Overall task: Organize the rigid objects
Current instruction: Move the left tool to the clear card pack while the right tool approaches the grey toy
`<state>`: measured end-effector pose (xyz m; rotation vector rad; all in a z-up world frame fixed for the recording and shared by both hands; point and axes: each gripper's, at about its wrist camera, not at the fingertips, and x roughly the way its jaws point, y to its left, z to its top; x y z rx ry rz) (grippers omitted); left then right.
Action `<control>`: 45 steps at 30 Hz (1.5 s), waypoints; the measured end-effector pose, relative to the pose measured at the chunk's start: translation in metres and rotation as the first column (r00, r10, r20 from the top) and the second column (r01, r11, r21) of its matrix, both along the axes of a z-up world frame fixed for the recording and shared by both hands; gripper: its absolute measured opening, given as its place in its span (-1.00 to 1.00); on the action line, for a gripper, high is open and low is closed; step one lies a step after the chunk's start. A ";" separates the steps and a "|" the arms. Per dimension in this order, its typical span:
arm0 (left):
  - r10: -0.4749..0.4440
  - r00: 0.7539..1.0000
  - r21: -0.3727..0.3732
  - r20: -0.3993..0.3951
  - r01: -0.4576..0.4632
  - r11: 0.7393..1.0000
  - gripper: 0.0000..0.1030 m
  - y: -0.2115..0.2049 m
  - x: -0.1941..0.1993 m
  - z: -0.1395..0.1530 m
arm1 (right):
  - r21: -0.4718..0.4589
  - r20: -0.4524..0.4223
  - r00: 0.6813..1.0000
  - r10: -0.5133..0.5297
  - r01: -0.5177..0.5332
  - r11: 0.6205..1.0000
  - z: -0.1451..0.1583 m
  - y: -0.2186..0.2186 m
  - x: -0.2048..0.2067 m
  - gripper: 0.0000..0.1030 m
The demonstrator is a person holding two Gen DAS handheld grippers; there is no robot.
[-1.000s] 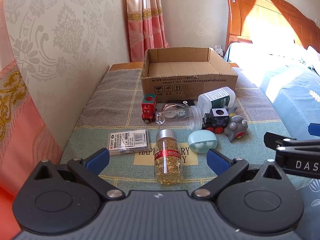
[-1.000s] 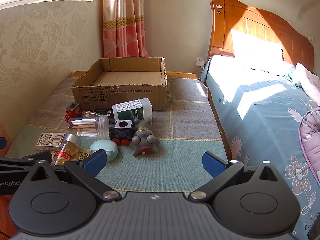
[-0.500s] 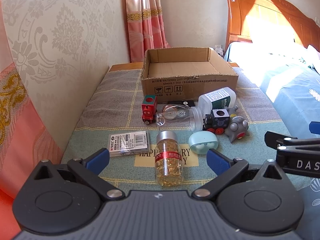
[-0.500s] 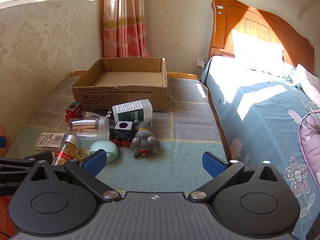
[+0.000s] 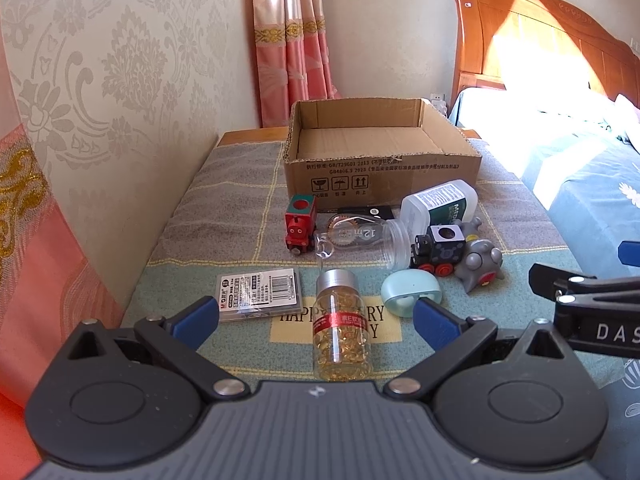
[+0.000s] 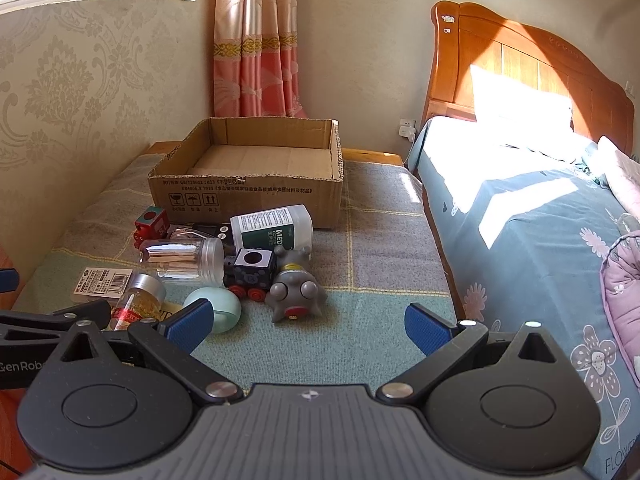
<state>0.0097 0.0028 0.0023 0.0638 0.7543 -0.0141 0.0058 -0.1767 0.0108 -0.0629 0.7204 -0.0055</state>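
Note:
An open empty cardboard box point(image 5: 380, 168) stands at the back of the cloth-covered table; it also shows in the right wrist view point(image 6: 248, 184). In front of it lie a red toy train point(image 5: 299, 227), a clear jar point(image 5: 360, 240), a white bottle point(image 5: 440, 204), a black toy engine point(image 5: 438, 248), a grey toy point(image 5: 480, 264), a mint case point(image 5: 410, 292), a flat packet point(image 5: 259, 290) and a capsule bottle point(image 5: 342, 328). My left gripper point(image 5: 316, 320) is open, its fingers either side of the capsule bottle. My right gripper point(image 6: 306, 324) is open and empty, near the grey toy point(image 6: 296, 292).
A patterned wall point(image 5: 100, 120) runs along the table's left side. A bed with a blue cover point(image 6: 540, 248) and wooden headboard point(image 6: 520, 68) stands right of the table. Pink curtains point(image 6: 256, 40) hang behind the box. Bare cloth point(image 6: 380, 248) lies right of the objects.
Both grippers have barely moved; the left view has shifted a little forward. No object has moved.

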 end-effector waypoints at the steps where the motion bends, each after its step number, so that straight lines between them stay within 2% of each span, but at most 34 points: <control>1: 0.000 1.000 0.000 -0.002 0.000 1.000 0.99 0.000 0.001 -0.001 | -0.003 -0.001 1.000 0.000 0.000 1.000 0.000 0.001 0.001 1.00; 7: -0.004 1.000 -0.009 -0.004 0.004 1.000 0.99 0.003 0.005 -0.005 | 0.001 0.005 1.000 0.016 -0.016 1.000 -0.002 0.002 0.003 1.00; 14: -0.039 0.999 -0.039 0.008 0.039 0.998 0.99 0.013 0.007 -0.012 | 0.055 0.056 0.993 0.108 -0.111 0.992 -0.004 0.000 0.009 1.00; 20: -0.012 1.000 -0.054 0.005 0.012 0.998 0.99 0.033 0.009 -0.024 | 0.034 0.074 0.986 0.151 -0.154 0.988 -0.015 -0.002 0.011 1.00; 31: 0.125 0.992 -0.050 -0.033 -0.126 0.991 0.99 0.073 0.049 -0.054 | 0.019 -0.004 0.986 0.167 -0.167 0.986 -0.049 -0.007 0.026 1.00; 39: 0.102 0.990 -0.070 -0.097 -0.109 0.992 0.99 0.073 0.078 -0.080 | -0.006 -0.036 0.984 0.172 -0.172 0.985 -0.064 -0.014 0.039 1.00; 45: 0.088 0.988 -0.079 -0.129 -0.099 0.992 0.99 0.074 0.096 -0.092 | 0.014 -0.067 0.986 0.150 -0.150 0.989 -0.075 -0.023 0.054 1.00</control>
